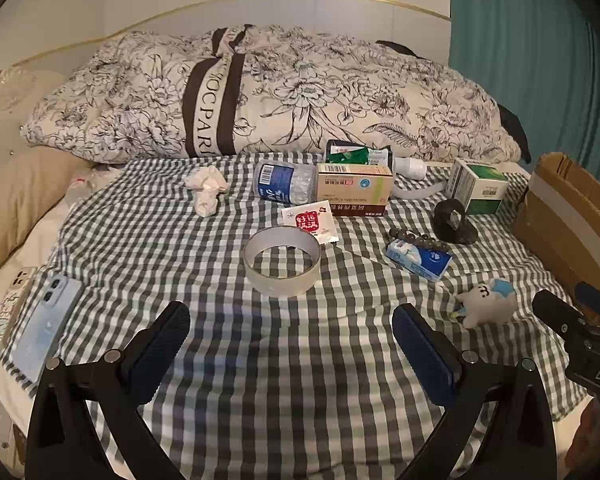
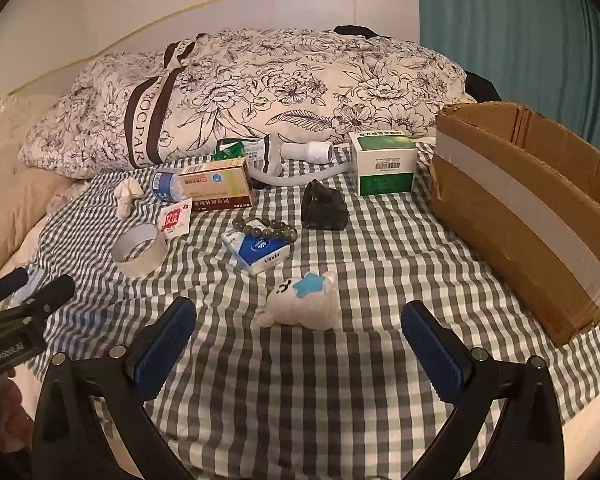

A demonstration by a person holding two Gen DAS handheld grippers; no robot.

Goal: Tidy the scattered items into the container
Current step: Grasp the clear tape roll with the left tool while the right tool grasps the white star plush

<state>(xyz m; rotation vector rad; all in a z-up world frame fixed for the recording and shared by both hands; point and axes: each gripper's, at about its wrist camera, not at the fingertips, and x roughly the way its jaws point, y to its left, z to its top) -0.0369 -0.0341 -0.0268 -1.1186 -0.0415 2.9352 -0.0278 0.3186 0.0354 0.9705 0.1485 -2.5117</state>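
Observation:
Scattered items lie on a checked bedsheet (image 1: 300,360). A tape roll (image 1: 282,260) sits just ahead of my open, empty left gripper (image 1: 292,312). A white plush toy (image 2: 304,304) lies just ahead of my open, empty right gripper (image 2: 300,308). Farther back are a blue tissue pack (image 2: 260,250), a bead bracelet (image 2: 266,228), a dark object (image 2: 324,208), a red sachet (image 2: 176,218), a medicine box (image 2: 218,188), a green-white box (image 2: 384,164), a crushed water bottle (image 1: 284,182) and a crumpled tissue (image 1: 206,188). The cardboard box (image 2: 520,208) stands at the right.
A floral duvet (image 1: 260,92) is bunched along the back. A phone (image 1: 44,324) lies at the sheet's left edge. A beige pillow (image 1: 16,200) is at the left and a teal curtain (image 2: 520,40) at the right. The right gripper shows in the left wrist view (image 1: 568,320).

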